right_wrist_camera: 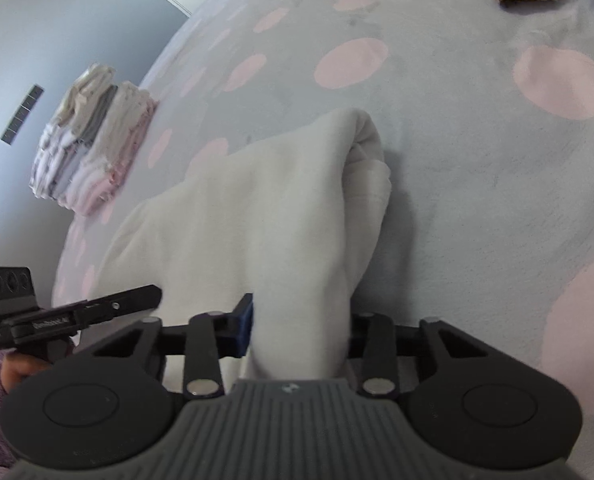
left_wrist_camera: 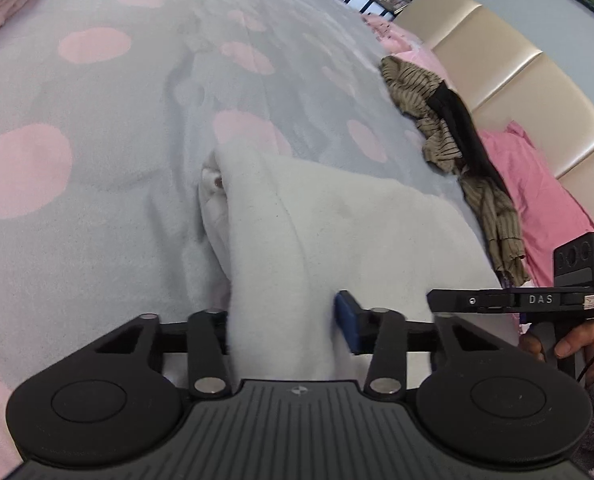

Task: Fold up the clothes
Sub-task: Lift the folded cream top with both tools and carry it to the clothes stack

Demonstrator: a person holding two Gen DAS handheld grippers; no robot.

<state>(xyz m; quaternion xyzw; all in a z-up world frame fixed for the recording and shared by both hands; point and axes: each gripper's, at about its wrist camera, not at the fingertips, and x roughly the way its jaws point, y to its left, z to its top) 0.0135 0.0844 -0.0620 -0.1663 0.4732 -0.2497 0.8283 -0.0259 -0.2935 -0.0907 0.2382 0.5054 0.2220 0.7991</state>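
While gripping white garment, jaws downtilted.

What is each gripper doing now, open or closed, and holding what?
Left gripper: closed on the white garment.
Right gripper: closed on the same white garment.

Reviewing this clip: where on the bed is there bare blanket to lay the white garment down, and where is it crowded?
Bare spotted blanket lies between the white garment and the folded stack, and beyond the garment's far end. Crowded: the side by the headboard, where the striped garment and pink bedding lie.
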